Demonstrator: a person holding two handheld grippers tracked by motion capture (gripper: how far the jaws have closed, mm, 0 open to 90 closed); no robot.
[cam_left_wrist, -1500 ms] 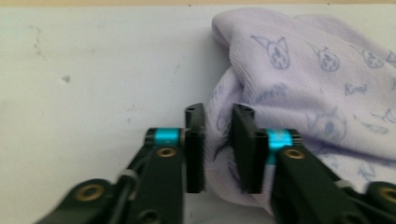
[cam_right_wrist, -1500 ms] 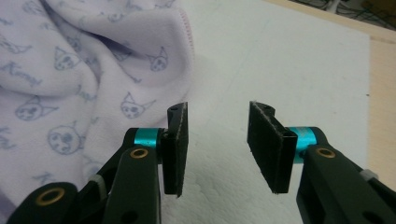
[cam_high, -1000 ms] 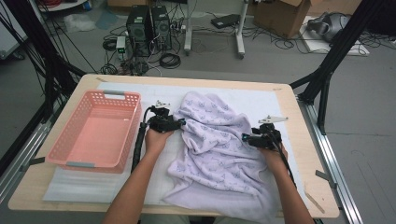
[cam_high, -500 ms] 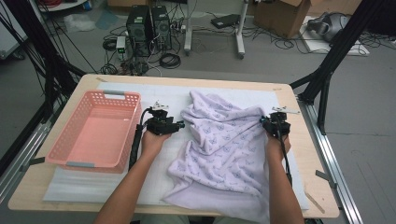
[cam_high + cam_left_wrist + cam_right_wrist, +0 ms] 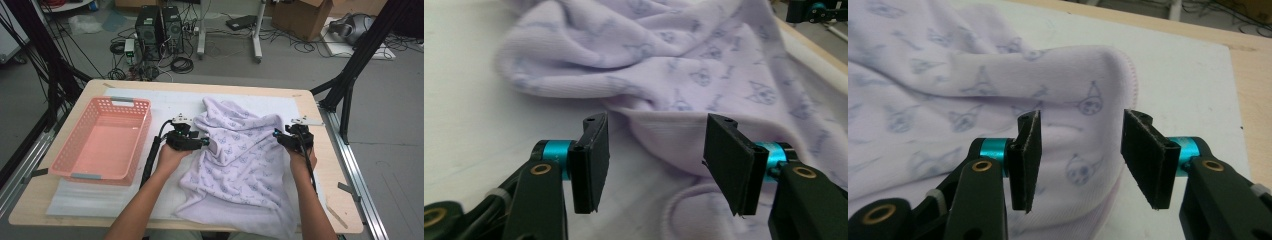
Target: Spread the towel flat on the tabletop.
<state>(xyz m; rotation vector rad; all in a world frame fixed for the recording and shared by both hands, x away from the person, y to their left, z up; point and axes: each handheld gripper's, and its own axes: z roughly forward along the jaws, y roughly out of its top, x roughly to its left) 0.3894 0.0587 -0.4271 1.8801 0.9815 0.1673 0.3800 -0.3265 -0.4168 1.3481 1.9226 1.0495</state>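
A lilac cloth (image 5: 240, 155) printed with small figures lies rumpled on the white mat, its near end hanging over the table's front edge. My left gripper (image 5: 205, 142) points right at the cloth's left edge. It is open and has just opened a little wider; a folded hem (image 5: 664, 65) lies beyond and under its pads, untouched. My right gripper (image 5: 276, 134) points left at the cloth's right corner. Its jaws have just been opening, and the corner fold (image 5: 948, 85) lies behind and below the gap (image 5: 1082, 117), with neither pad pressing on it.
A pink plastic basket (image 5: 145, 135) sits on the left of the table, close to my left forearm. The white mat (image 5: 165, 102) covers most of the wooden table (image 5: 337, 200). Computers, cables and stands are on the floor beyond.
The right gripper drew the cloth's right corner outward and away from me, spreading the cloth, then let it go. The left gripper shifted slightly nearer and to the right.
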